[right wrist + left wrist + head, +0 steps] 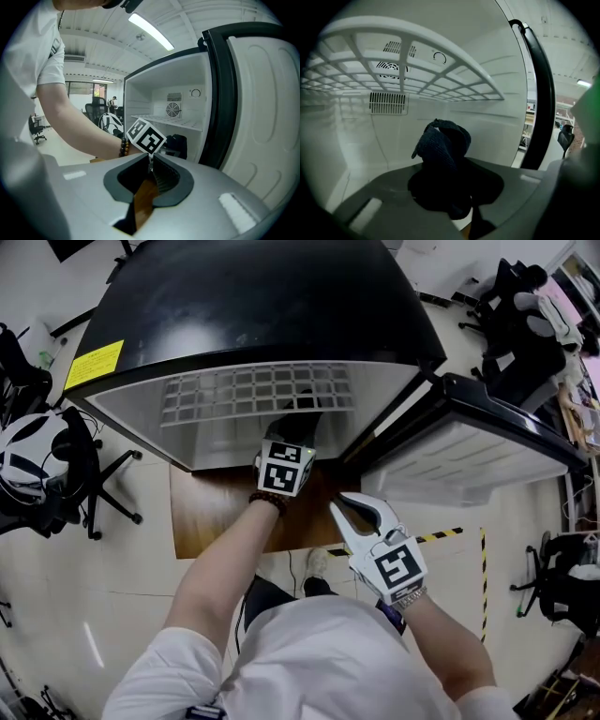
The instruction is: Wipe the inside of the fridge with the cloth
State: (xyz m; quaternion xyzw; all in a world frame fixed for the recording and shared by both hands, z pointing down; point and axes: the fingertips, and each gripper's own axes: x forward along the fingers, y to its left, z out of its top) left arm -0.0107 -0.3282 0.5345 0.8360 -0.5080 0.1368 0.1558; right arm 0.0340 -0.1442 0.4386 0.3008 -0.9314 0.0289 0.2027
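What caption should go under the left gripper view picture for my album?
The left tongs hold a dark cloth inside the white fridge, below its grid shelf.

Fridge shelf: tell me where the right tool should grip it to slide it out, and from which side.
Grip the shelf by the middle of its front rail, coming level through the open front. It lies flat, and the gaps in its grid let one jaw slip under the rail. Probably stay above the left tool, shut on the cloth beneath.

One fridge (262, 306), one shelf (253, 392), one cloth (440, 140), two tools (left hand-held gripper (443, 187), right hand-held gripper (151, 161)).
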